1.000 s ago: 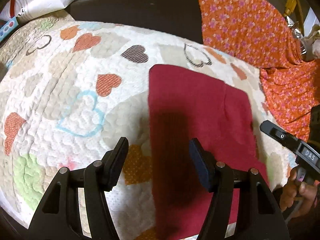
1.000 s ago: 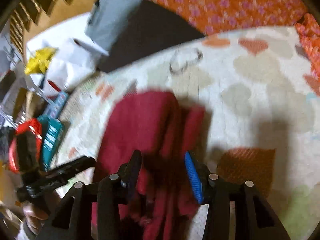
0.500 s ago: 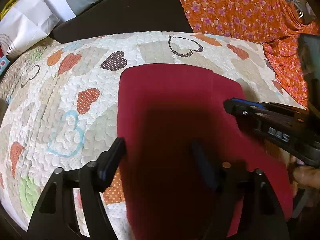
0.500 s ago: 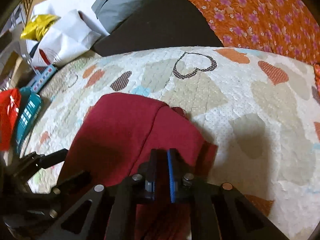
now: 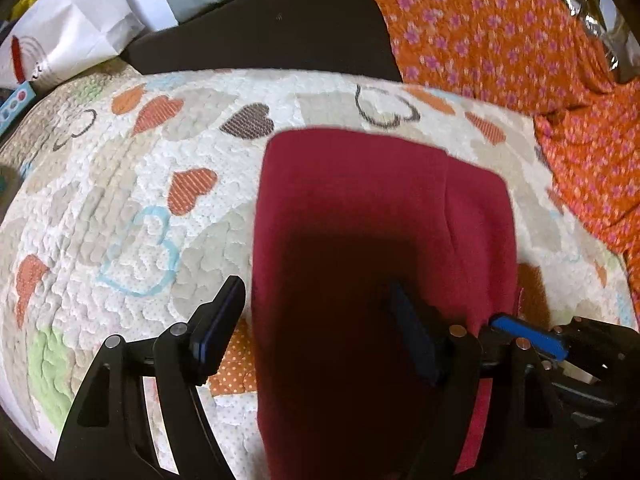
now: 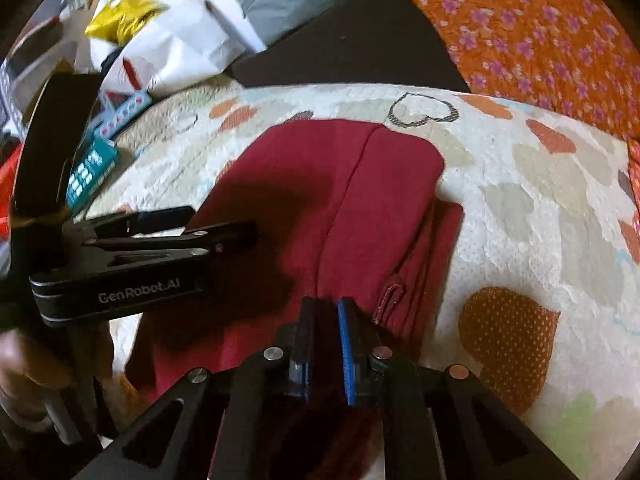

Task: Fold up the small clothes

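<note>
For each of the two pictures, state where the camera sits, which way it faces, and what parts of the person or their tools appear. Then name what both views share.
Left wrist: on the left gripper, looking down its open fingers at the dark red garment; right gripper's tip beside it.
Right wrist: on the right gripper, jaws nearly shut over the garment's near edge; left gripper and a hand show.
Shared: garment, heart-patterned quilt, orange floral cloth.

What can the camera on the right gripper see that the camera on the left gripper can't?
Only the right wrist view shows the yellow foil bag, the teal box, the person's hand and the left gripper's side. Only the left wrist view shows the blue outlined heart and the left gripper's open jaws. Both show the folded red garment, the heart-patterned quilt, the orange flowered fabric and the white paper bag.
</note>
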The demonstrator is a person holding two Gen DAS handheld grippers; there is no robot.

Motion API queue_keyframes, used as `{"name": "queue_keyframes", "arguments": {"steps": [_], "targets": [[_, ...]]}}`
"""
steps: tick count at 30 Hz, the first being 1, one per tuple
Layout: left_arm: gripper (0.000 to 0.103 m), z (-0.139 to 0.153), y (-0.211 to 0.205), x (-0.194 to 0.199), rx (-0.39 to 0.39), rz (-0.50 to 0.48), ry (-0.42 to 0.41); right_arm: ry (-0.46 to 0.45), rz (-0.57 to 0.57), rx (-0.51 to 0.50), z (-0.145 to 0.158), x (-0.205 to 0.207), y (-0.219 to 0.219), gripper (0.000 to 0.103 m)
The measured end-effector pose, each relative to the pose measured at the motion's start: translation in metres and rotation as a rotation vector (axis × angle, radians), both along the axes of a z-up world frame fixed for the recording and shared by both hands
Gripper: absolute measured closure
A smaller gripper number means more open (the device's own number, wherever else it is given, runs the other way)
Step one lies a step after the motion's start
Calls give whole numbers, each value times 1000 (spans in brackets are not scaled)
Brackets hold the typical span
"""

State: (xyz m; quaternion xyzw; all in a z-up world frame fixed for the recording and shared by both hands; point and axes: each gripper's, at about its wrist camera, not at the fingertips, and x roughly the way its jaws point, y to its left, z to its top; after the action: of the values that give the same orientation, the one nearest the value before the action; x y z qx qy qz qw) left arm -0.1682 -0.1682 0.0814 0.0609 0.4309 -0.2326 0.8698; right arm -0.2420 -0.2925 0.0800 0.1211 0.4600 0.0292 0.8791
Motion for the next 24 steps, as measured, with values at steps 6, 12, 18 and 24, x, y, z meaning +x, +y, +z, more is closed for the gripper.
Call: {"name": "queue_keyframes", "arguments": {"steps": [6,12,18,24], "targets": [[27,18,11,-7,6,35,-70,-62,-64,14,33,-14,-1,91],[27,26,17,-14,34,40,-82,-83,-121,-82,48,-19,10,83],[27,42,23,-30,28,30,-177,-93,-155,-89,56,-20,13,73],[27,47,26,-30,12,41,-198,-94,-179,-82,58,-21,11,70]]}}
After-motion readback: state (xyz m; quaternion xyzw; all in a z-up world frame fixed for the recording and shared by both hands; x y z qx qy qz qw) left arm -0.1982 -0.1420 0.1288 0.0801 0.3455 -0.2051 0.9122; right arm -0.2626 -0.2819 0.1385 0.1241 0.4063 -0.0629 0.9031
